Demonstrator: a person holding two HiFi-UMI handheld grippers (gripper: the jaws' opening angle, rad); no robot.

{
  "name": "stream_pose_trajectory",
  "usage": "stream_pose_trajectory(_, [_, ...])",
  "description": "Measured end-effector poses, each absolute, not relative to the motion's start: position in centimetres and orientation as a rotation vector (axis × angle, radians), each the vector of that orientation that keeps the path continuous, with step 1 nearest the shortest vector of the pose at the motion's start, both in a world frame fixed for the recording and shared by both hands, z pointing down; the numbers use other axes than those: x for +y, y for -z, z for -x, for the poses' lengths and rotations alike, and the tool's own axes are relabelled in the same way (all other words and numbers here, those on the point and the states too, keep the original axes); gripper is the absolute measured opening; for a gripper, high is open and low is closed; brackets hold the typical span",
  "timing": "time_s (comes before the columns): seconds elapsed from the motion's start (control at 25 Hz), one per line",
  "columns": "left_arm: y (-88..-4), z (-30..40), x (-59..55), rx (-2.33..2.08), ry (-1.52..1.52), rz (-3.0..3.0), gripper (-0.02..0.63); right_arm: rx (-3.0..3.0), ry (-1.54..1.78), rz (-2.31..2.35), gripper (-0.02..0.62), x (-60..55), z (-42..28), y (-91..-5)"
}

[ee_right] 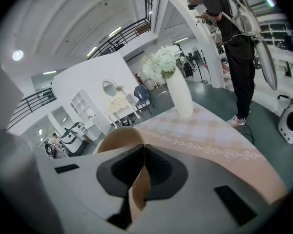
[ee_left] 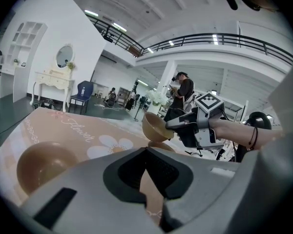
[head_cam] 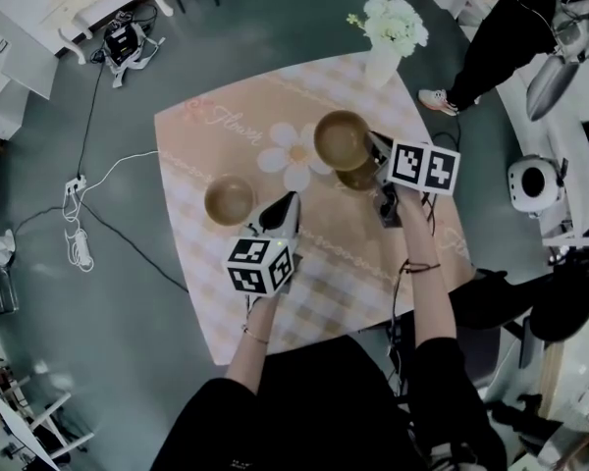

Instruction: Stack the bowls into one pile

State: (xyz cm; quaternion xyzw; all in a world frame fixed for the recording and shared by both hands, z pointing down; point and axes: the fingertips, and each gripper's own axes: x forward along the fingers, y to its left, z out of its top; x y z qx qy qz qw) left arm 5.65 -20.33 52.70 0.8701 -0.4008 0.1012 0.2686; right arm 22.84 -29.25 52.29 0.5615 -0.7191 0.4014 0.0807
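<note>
Three tan bowls show in the head view. One bowl [head_cam: 230,200] [ee_left: 44,162] rests on the left of the peach checked table [head_cam: 324,283]. A second bowl [head_cam: 342,138] [ee_left: 156,126] hangs tilted above the table, and my right gripper [head_cam: 378,148] [ee_right: 144,147] [ee_left: 193,126] is shut on its rim [ee_right: 119,140]. Just under it a third bowl [head_cam: 361,178] [ee_left: 162,146] sits on the cloth. My left gripper [head_cam: 285,206] [ee_left: 146,150] hovers right of the left bowl, tips together, holding nothing.
A white vase of white flowers [head_cam: 388,37] [ee_right: 178,89] stands at the table's far edge, close behind the held bowl. A person in black [head_cam: 506,37] stands beyond the far right corner. Cables and a power strip [head_cam: 76,184] lie on the floor at left.
</note>
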Motion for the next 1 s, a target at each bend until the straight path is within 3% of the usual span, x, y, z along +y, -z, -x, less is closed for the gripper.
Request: stream_pose_trajectory(1.0, [-53.5, -8.2, -19.0, -0.997, -0.302, -2.351, -0.003, -1.914, -1.287, -1.736, 0.006, -24.5, -26.8, -57.8])
